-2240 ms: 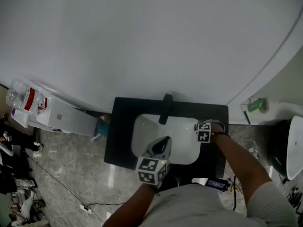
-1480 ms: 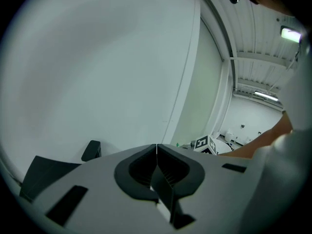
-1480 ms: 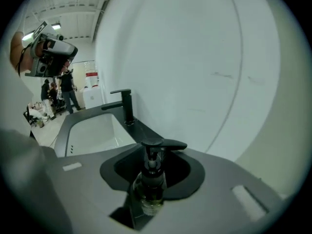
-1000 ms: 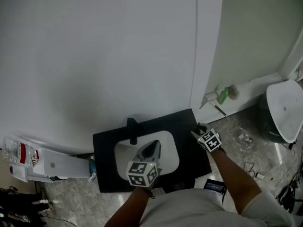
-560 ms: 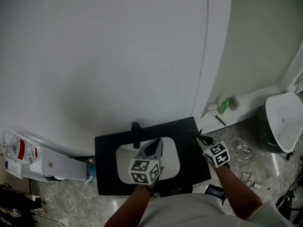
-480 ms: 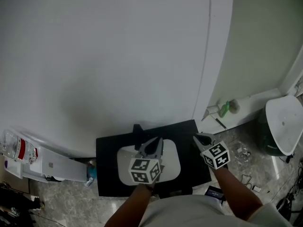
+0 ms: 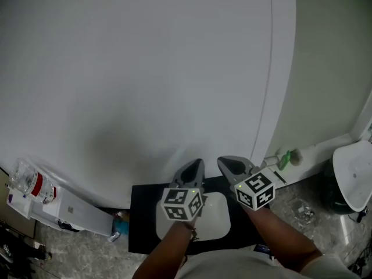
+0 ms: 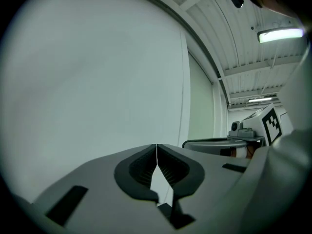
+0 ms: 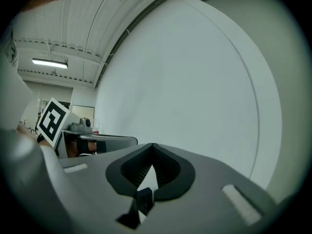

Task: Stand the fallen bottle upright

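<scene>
The left tool [image 8: 156, 149] is clenched: its jaw tips meet and hold nothing. The right tool [image 9: 152, 148] is closing, its jaw tips already meeting, and it also holds nothing. Both tools are held level and side by side, and each gripper view looks past its jaws at the plain white wall [image 7: 145, 68].

In the head view, both tools sit above a black surface [image 7: 142, 222] with a white basin [image 7: 220, 225] set into it. The tools and the person's forearms cover much of this surface.

The bottle of the task cannot be made out in any view, so its position and posture cannot be told.

To the right of the right tool, a small green bottle [image 7: 286, 156] lies at the foot of the wall, well off the surface. Further right, part of a round white lid [image 7: 354, 176] shows.

To the left of the surface, a white box [image 7: 78, 217] stands on the stone floor [image 7: 75, 254]. Clear bottles with a red label [image 7: 26, 185] rest at its far left end.
</scene>
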